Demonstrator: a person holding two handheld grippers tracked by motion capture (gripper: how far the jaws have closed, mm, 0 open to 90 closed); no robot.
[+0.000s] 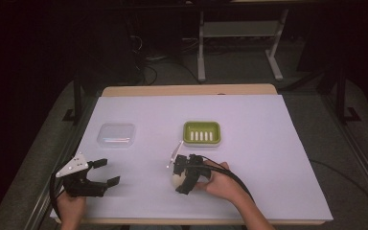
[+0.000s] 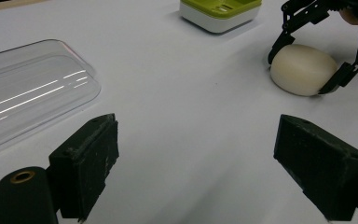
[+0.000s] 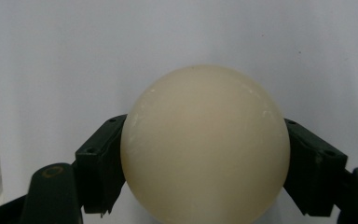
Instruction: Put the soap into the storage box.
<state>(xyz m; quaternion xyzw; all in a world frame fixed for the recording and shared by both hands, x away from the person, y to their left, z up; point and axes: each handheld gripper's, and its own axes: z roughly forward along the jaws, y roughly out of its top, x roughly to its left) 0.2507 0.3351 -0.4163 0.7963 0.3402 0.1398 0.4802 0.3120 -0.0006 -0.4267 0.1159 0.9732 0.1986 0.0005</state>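
The white sheet (image 1: pixel 249 158) covers nearly the whole table (image 1: pixel 187 90) under me. On it, far of centre, sits the green soap dish (image 1: pixel 201 132), and to its left the clear plastic lid (image 1: pixel 117 134). My left gripper (image 1: pixel 106 172) waits near the left corner, jaws spread wide with nothing between them. My right gripper (image 1: pixel 178 178), near centre, has its jaws pressed against both sides of the cream soap bar (image 3: pixel 205 144), which rests on the sheet.

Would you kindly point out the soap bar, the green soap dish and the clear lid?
soap bar (image 3: pixel 205 144), right gripper view, middle of its rounded face.
green soap dish (image 1: pixel 201 132), high view, slotted floor.
clear lid (image 1: pixel 117 134), high view, flat top.
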